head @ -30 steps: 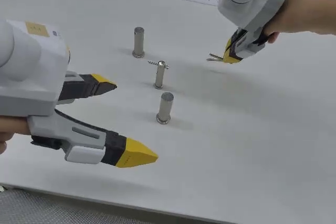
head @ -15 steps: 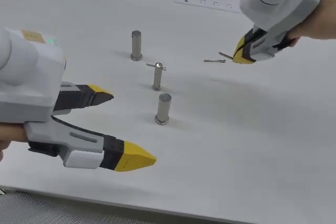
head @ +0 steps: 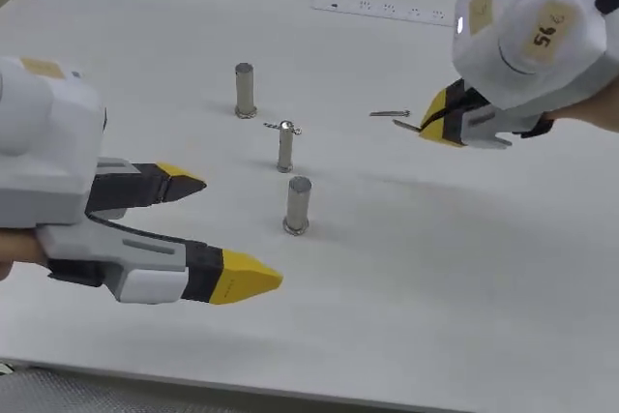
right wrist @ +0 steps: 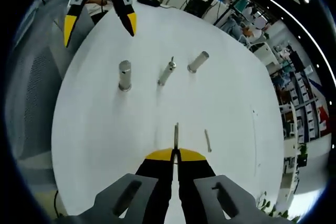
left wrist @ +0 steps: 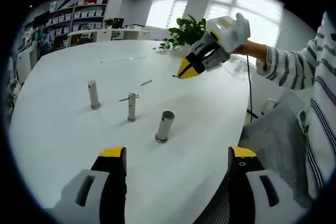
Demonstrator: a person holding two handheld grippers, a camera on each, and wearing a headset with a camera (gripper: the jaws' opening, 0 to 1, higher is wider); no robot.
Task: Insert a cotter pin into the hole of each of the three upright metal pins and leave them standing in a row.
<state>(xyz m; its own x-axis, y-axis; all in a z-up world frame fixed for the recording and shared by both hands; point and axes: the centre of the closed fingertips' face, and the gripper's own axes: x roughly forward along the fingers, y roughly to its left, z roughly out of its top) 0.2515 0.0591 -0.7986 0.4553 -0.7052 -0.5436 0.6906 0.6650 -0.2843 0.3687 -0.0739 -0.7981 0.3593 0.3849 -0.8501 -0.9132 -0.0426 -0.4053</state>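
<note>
Cotter pin (right wrist: pixel 176 134) in right tool (right wrist: pixel 176 154)

Three short grey metal pins stand upright in a slanting row on a white table (head: pixel 435 258), each apart from the next: the far pin (head: pixel 244 90), the middle pin (head: pixel 285 149) and the near pin (head: pixel 297 205), whose top is hollow. A cotter pin (head: pixel 283 127) sits crosswise through the middle pin's top. A second cotter pin (head: pixel 389 113) lies flat to the right of the row. Near it, a third cotter pin (right wrist: pixel 176 135) pokes forward from the closed tips of the right gripper (right wrist: pixel 176 153).
</note>
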